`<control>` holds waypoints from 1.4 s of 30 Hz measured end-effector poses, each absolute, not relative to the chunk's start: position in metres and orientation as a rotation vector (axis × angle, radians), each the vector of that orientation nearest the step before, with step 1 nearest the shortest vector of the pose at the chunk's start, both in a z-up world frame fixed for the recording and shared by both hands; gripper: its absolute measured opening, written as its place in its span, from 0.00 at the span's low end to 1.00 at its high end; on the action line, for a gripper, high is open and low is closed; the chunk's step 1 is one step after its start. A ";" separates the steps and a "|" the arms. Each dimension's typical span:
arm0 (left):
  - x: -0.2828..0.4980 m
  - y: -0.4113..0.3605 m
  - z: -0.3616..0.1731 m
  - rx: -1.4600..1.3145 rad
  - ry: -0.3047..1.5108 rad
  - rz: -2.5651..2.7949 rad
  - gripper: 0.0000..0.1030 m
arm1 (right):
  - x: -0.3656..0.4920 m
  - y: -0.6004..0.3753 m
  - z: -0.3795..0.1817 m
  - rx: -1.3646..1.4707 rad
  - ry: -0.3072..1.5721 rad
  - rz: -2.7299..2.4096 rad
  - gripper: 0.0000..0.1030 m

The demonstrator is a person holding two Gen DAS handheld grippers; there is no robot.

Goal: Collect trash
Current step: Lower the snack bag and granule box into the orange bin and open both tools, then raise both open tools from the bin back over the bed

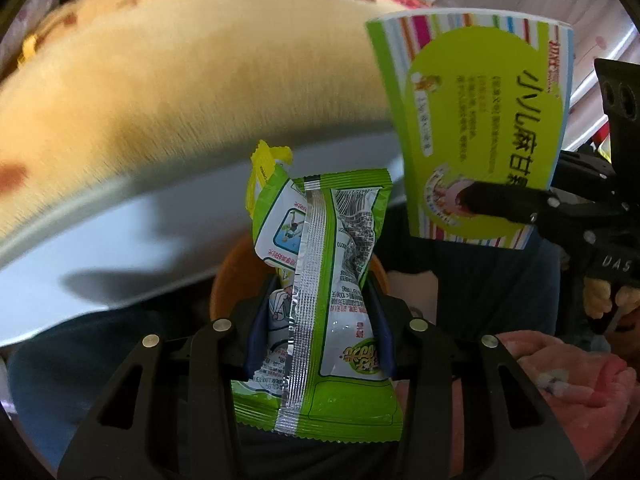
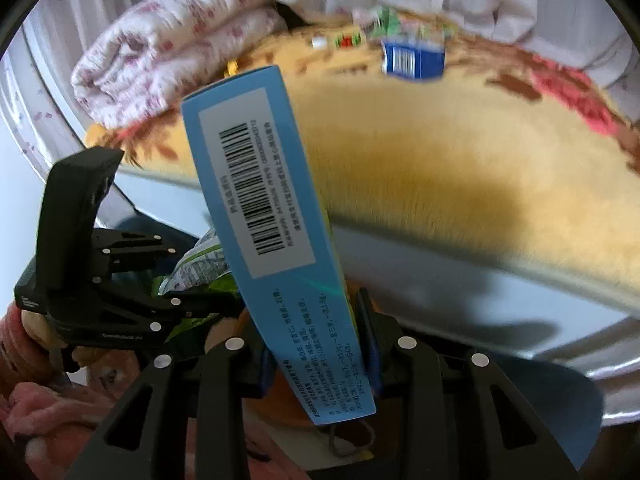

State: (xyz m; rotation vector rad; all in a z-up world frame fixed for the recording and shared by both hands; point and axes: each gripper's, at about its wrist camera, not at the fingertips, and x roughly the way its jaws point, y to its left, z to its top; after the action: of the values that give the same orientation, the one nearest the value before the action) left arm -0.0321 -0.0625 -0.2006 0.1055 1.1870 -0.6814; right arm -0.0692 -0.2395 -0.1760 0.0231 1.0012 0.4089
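My left gripper (image 1: 320, 312) is shut on a crumpled green and white snack wrapper (image 1: 320, 264), which stands upright between the blue pads. Behind and below the wrapper shows the rim of an orange container (image 1: 224, 276). At the right of the left wrist view, my right gripper (image 1: 500, 200) pinches a green striped medicine box (image 1: 480, 120). In the right wrist view the same box (image 2: 264, 208) shows its blue barcode side, clamped in my right gripper (image 2: 318, 356). At the left there, the left gripper (image 2: 200, 300) carries the wrapper (image 2: 200, 264). Something orange (image 2: 272, 404) lies under the box.
A bed with a yellow plush blanket (image 1: 200, 80) and a pale grey edge (image 1: 120, 232) fills the background. A blue carton (image 2: 414, 60) and small items lie far back on it. A folded floral quilt (image 2: 160, 52) sits at the left. A pink sleeve (image 1: 580, 380) is close by.
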 end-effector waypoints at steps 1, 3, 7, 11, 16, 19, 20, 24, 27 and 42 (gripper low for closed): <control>-0.031 -0.064 -0.207 0.104 1.207 -0.683 0.41 | -0.068 -0.238 -0.182 0.024 1.021 0.413 0.34; -0.029 -0.067 -0.218 0.106 1.246 -0.679 0.41 | -0.066 -0.235 -0.197 0.010 1.060 0.411 0.34; -0.024 -0.070 -0.244 0.104 1.333 -0.633 0.41 | -0.063 -0.228 -0.224 -0.020 1.133 0.406 0.34; -0.023 -0.068 -0.264 0.095 1.403 -0.607 0.41 | -0.057 -0.225 -0.244 -0.011 1.198 0.409 0.34; -0.027 -0.069 -0.282 0.122 1.456 -0.578 0.41 | -0.054 -0.218 -0.265 -0.038 1.264 0.414 0.34; -0.026 -0.071 -0.290 0.129 1.488 -0.564 0.41 | -0.053 -0.214 -0.273 -0.049 1.289 0.417 0.34; -0.025 -0.072 -0.292 0.130 1.495 -0.561 0.41 | -0.052 -0.214 -0.275 -0.049 1.298 0.418 0.34; -0.031 -0.066 -0.298 0.127 1.510 -0.542 0.41 | -0.045 -0.211 -0.281 -0.051 1.324 0.411 0.34; -0.029 -0.066 -0.299 0.124 1.522 -0.519 0.51 | -0.044 -0.215 -0.283 -0.039 1.329 0.399 0.44; -0.023 -0.058 -0.297 0.047 1.521 -0.471 0.78 | -0.046 -0.228 -0.275 0.006 1.294 0.348 0.74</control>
State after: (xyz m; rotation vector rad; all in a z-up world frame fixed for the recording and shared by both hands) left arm -0.0235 -0.0580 -0.2974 0.0470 1.5208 -0.4711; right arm -0.0456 -0.2285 -0.2750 0.0057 1.2942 0.3476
